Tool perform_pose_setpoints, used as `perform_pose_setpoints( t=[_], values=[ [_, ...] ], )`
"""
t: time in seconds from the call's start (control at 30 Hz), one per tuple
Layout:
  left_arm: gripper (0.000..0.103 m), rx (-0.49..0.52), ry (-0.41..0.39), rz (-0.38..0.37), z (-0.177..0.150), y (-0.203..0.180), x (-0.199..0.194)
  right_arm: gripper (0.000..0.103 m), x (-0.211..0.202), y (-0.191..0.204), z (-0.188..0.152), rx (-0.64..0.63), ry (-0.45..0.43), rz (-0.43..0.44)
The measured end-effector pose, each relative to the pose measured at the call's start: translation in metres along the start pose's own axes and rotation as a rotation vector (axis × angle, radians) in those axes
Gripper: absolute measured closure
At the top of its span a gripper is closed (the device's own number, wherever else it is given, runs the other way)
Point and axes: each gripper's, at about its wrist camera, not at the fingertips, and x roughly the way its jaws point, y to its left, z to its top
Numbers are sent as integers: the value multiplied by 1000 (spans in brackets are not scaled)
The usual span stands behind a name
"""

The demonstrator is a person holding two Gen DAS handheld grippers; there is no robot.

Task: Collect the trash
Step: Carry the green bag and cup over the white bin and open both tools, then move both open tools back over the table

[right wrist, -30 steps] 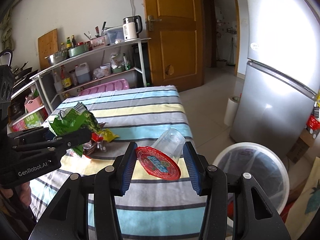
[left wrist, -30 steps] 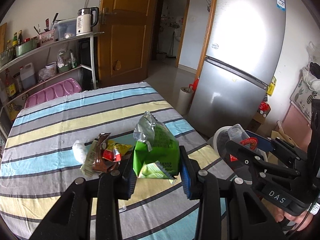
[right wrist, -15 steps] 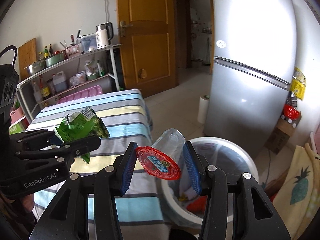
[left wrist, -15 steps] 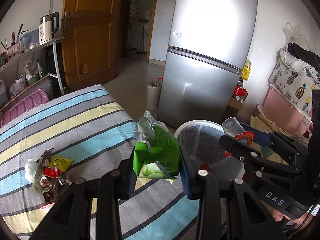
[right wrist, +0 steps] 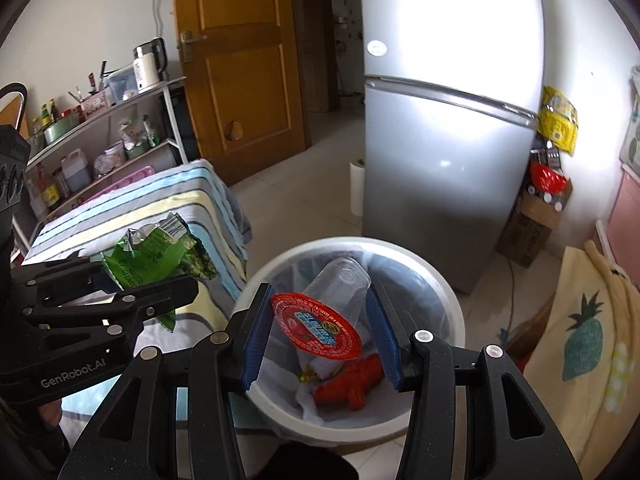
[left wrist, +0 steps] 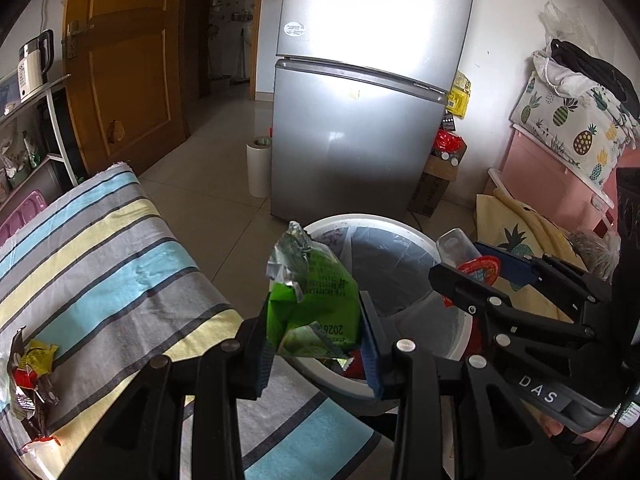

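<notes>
Above the white bin point(right wrist: 448, 280), your right gripper point(right wrist: 320, 328) clamps a clear plastic cup point(right wrist: 344, 280) with a red lid, while your left gripper point(left wrist: 316, 340) pinches a green snack wrapper point(left wrist: 316, 300) at the bin's rim beside the striped table point(left wrist: 100, 264).

"DAS" on right gripper point(left wrist: 476, 276); "GenRobot.AI" on left gripper point(right wrist: 132, 280); perhaps "2026" on wrapper point(left wrist: 316, 300).

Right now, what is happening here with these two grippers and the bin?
A person is collecting trash with a gripper in each hand. The left gripper is shut on a green snack bag, and the right gripper is shut on a clear plastic cup with a red foil lid. Both are held over the white trash bin, which already contains some red trash. Nothing has been dropped yet. More wrappers lie on the striped tablecloth.
</notes>
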Motion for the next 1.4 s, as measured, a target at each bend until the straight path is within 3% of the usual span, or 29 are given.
perform_pose_setpoints(
  t=[0.57, 0.67, 0.7, 1.4],
  values=[
    [63, 8, 114, -28, -2, -19, 44, 54, 50, -41, -19, 39, 145, -52],
    [46, 3, 110, -38, -1, -18, 44, 54, 52, -43, -21, 36, 142, -70],
    [45, 1, 106, -40, -1, -18, 43, 54, 52, -43, -21, 39, 145, -68],
    [41, -26, 25, 19, -6, 1, 0, 49, 22, -26, -16, 46, 93, -86]
  ],
)
